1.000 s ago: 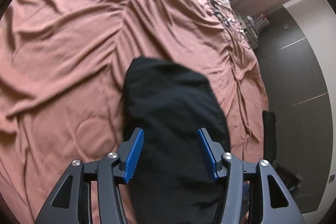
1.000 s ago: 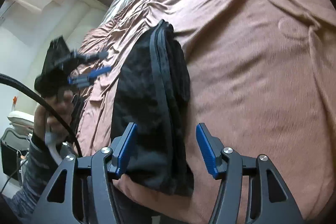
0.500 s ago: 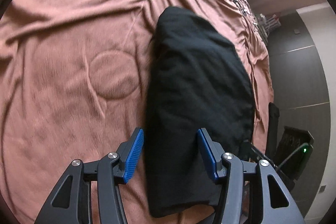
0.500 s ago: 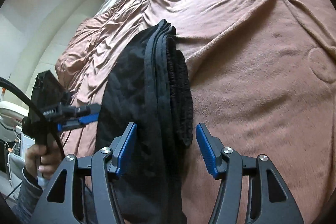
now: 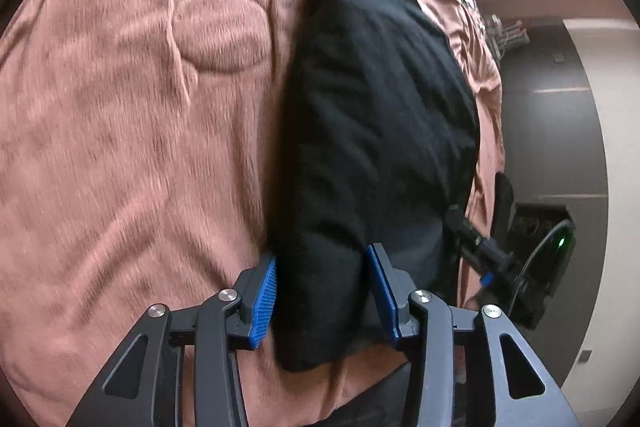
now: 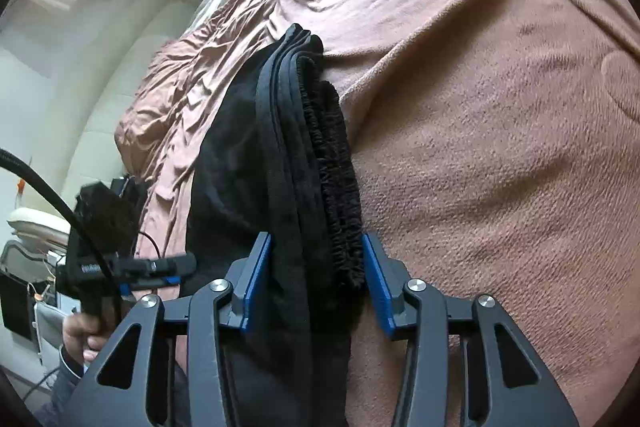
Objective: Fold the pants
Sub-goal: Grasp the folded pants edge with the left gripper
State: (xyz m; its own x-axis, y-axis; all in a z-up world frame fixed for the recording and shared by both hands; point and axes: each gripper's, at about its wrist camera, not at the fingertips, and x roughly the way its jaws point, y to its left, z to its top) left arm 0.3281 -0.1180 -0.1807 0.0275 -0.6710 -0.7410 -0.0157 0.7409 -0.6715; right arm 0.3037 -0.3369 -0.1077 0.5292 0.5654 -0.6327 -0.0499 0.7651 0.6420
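Both claws have closed in on the folded black fabric pants (image 5: 376, 131) since the earlier frames, so that the bundle now fills the gap between each pair of blue pads; the pants lie on the rumpled terracotta-brown bed cover (image 5: 132, 131), near the bed's edge.

In the left wrist view the left claw (image 5: 322, 291) sits at 6 o'clock, spread wide, its pads flanking the near end of the bundle; whether the pads press the cloth I cannot tell; the pants run from there up toward 12 o'clock, with a round embossed mark in the cover at 10 o'clock.

In the right wrist view the right claw (image 6: 314, 277) is likewise spread wide at 6 o'clock, straddling the stacked folded edges and the gathered waistband of the pants (image 6: 296, 163), not clamped shut; the layers rise toward 12 o'clock.

At 8 o'clock in that view the person's left hand (image 6: 82, 335) grips the handle of the other black tool; a black cable (image 6: 44, 187) arcs above it.
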